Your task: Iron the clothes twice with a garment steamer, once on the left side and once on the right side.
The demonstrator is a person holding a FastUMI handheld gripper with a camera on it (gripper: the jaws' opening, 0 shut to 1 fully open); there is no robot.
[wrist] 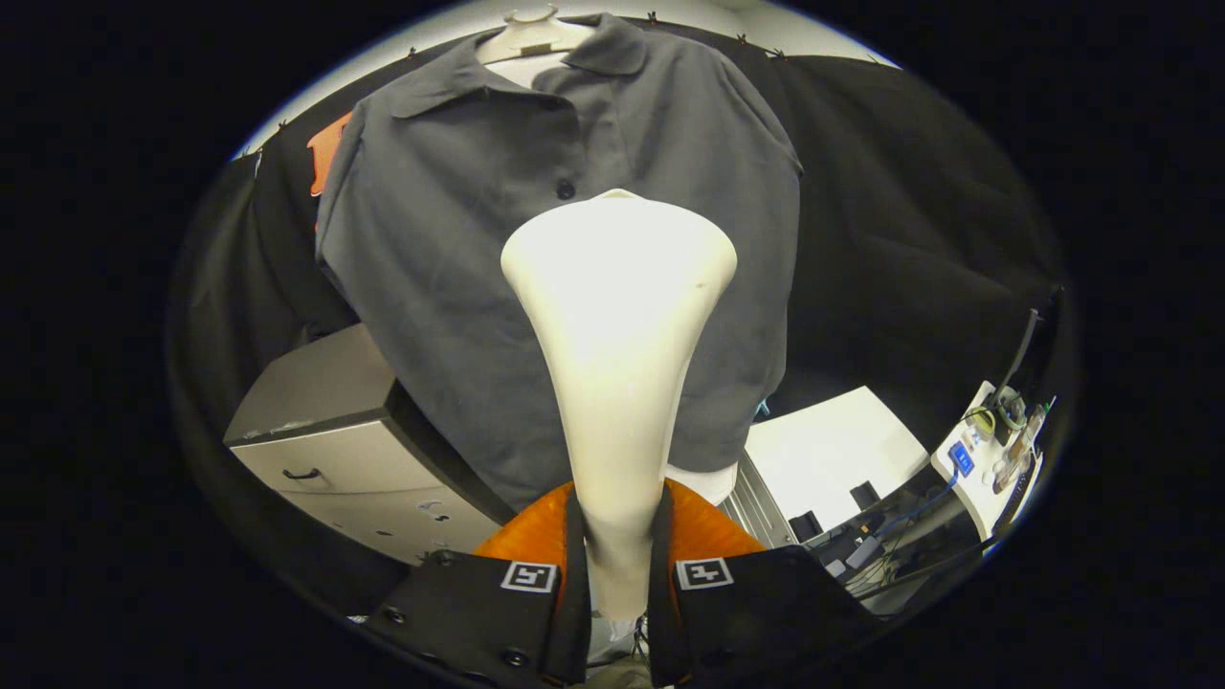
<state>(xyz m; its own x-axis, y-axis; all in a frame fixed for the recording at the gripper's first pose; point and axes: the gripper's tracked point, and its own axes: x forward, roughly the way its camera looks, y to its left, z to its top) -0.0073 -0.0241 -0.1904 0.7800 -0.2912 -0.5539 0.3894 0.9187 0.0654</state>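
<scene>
Gripper: closed on the garment steamer's handle, both fingers pressing its sides.
Garment steamer: upright between the fingers, head facing the shirt.
Shirt: grey, buttoned, hung on a hanger.
Cabinet: drawers closed, unlabelled.
</scene>
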